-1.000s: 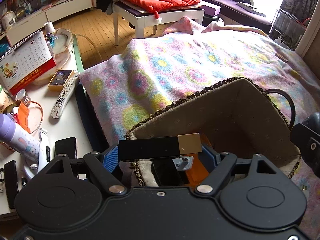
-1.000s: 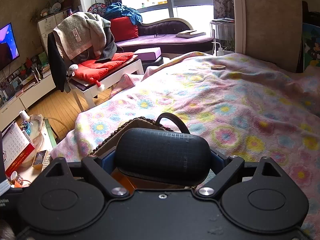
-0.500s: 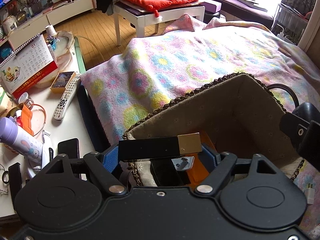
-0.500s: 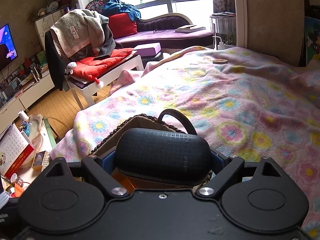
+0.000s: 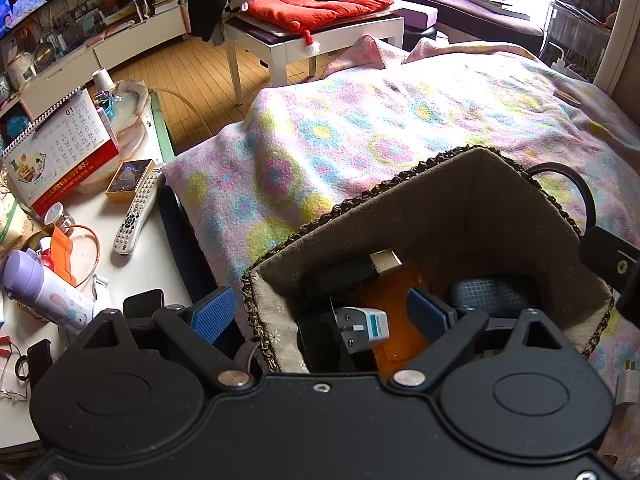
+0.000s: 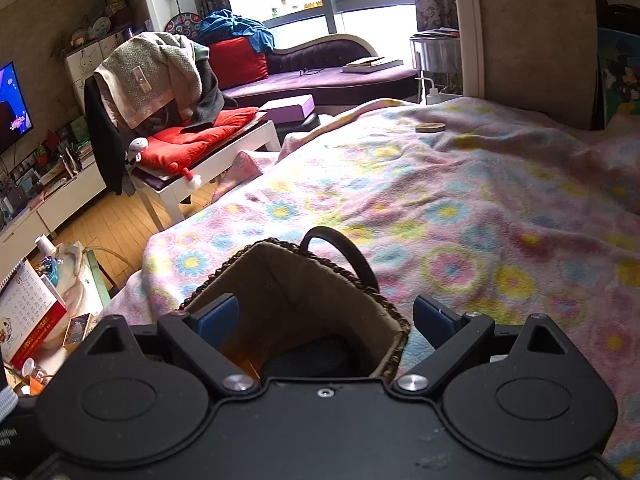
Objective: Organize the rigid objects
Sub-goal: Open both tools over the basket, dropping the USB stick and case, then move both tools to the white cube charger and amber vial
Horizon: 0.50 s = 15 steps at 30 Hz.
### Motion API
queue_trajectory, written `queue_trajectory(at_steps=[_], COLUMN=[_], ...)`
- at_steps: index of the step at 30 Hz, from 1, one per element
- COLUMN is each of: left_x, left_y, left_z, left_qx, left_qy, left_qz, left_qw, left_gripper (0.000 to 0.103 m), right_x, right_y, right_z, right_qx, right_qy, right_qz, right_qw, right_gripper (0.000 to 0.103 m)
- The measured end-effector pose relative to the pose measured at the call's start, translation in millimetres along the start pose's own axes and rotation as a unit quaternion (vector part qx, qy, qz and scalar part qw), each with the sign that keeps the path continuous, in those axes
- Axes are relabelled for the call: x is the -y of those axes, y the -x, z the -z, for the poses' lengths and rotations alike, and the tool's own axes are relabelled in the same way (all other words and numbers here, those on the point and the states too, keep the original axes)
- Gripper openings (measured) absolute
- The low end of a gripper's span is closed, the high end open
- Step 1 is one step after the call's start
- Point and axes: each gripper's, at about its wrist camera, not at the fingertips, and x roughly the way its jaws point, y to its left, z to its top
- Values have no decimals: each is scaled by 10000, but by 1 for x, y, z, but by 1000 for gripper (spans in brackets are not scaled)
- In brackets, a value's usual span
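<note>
**Desk:** What do the two claws show?

**Photographer:** Both hang over a fabric-lined basket (image 5: 472,216) at lower centre of each frame. The left gripper (image 5: 326,312) is opening its jaws, nothing pressed between the blue pads (image 5: 214,312); a black bar with a gold end (image 5: 352,270) lies loose inside, leaning on the near wall. The right gripper (image 6: 326,322) is opening too, its jaws straddling the basket's rim and empty; a dark textured case (image 5: 492,292) rests on the basket floor beneath it.

**Desk:** What else is in there, and how would it handle?

**Photographer:** A white plug adapter (image 5: 362,326) and an amber slab (image 5: 394,304). All of it looks light and stiff. The bar seems slick, best taken across its narrow sides; the case is rounded and likely slips unless gripped across its middle.

**Desk:** The setting?

**Photographer:** The basket sits on a fleece blanket with pastel rings (image 5: 360,128) covering a bed, a soft and probably unsteady base. At left, a cluttered white desk (image 5: 152,256) holds a remote (image 5: 136,212) and a calendar (image 5: 56,148). Upper frame: wood floor, a white table with a red cushion (image 5: 316,2).
</note>
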Motion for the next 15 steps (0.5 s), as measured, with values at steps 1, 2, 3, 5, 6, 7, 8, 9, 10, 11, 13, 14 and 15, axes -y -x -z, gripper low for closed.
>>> queue_trajectory(at_steps=[1,2,3,5,6,7,8,9,10,11,13,14,15], left_x=[1,2,3,5,7,8,8,10,11,13,17,19,21], left_y=[0,0,0,1,1,2,3,4,6,7,10,12,14], left_z=[0,1,1,2,2,2,2,3,3,4,7,7,8], left_qx=[-2,0,4,12,21,34,60,97,140,184,272,314,361], left_qy=[-13,-31,-52,-95,-109,-125,-138,-152,-170,-193,-262,-319,-375], left_qz=[-1,-5,-11,-8,0,14,36,47,50,53,61,84,113], left_qw=[10000,10000,10000,10000,9999,9999,9999,9998,9997,9996,9993,9990,9986], left_gripper=[89,89,89,89,89,89,89,89,89,89,89,89,89], right_x=[2,4,7,12,14,17,20,22,25,29,39,44,50], right_y=[1,1,2,4,4,5,6,7,8,9,13,15,18], right_z=[0,1,2,4,5,6,8,9,10,12,15,17,18], right_qx=[4,7,9,11,11,13,19,23,28,25,17,22,38], right_qy=[-7,-15,-18,-22,-23,-21,-19,-15,-18,-32,-101,-136,-170], right_qz=[29,63,96,162,208,253,301,357,413,463,560,622,695], right_qw=[10000,10000,10000,9999,9998,9997,9995,9994,9991,9989,9984,9980,9974], right_gripper=[95,95,95,95,95,95,95,95,95,95,95,95,95])
